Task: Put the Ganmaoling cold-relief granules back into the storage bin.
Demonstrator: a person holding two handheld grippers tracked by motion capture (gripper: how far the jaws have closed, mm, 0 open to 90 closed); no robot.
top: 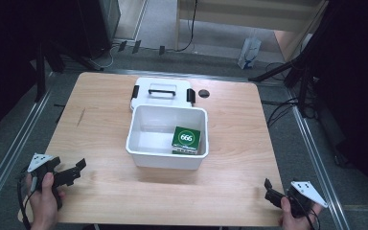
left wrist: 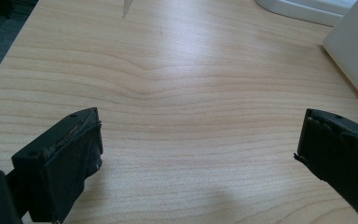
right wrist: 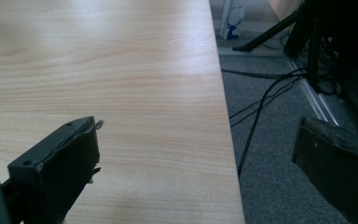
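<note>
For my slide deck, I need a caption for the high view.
Open white bin holding a green box, lid behind, both grippers idle.

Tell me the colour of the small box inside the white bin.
Green, with "666" in a white circle; the box shows best in the high view.

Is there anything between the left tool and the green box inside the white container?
Yes. The white container's near wall stands between the left tool and the green box; the box lies inside, so it must be reached from above.
</note>
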